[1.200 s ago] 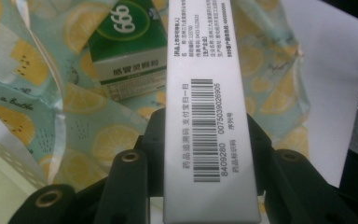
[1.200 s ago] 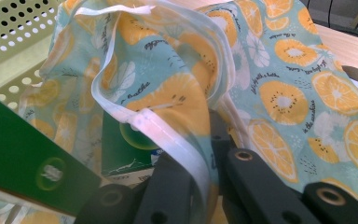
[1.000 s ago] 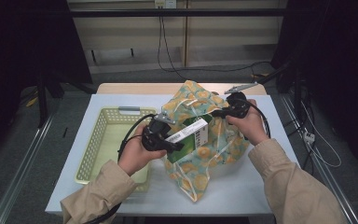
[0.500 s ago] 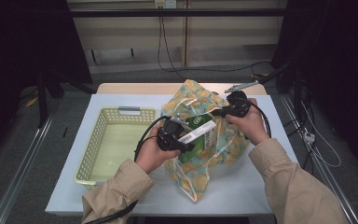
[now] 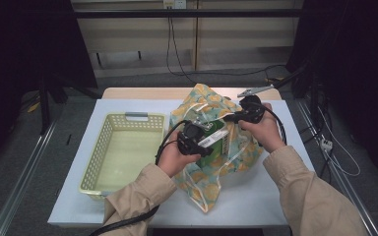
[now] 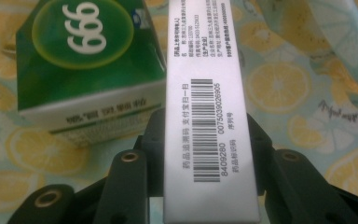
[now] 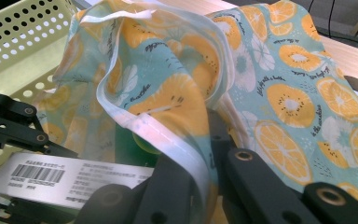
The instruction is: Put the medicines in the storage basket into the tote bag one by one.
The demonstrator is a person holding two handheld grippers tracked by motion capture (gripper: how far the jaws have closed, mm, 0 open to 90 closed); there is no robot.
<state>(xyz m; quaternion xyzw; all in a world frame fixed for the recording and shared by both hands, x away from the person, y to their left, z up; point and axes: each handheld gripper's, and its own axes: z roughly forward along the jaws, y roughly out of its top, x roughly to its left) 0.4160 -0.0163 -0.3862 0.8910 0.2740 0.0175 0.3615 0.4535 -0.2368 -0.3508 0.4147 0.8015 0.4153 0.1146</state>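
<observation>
Jaws of the left gripper point(image 6: 209, 154) clamp a green-and-white medicine box point(image 6: 205, 93) at frame centre, over the orange-print fabric bag point(image 5: 236, 152); right gripper point(image 7: 200, 163), lower centre, pinches the bag's white-trimmed rim point(image 7: 168, 135); basket point(image 5: 103, 147) left.

Tongs point(image 6: 205, 154) gripping white box point(image 6: 207, 116), green carton point(image 6: 88, 60)

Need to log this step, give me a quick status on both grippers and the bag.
Left gripper shut on silver box. Right gripper pinching bag rim, mouth open. Green box already inside.
</observation>
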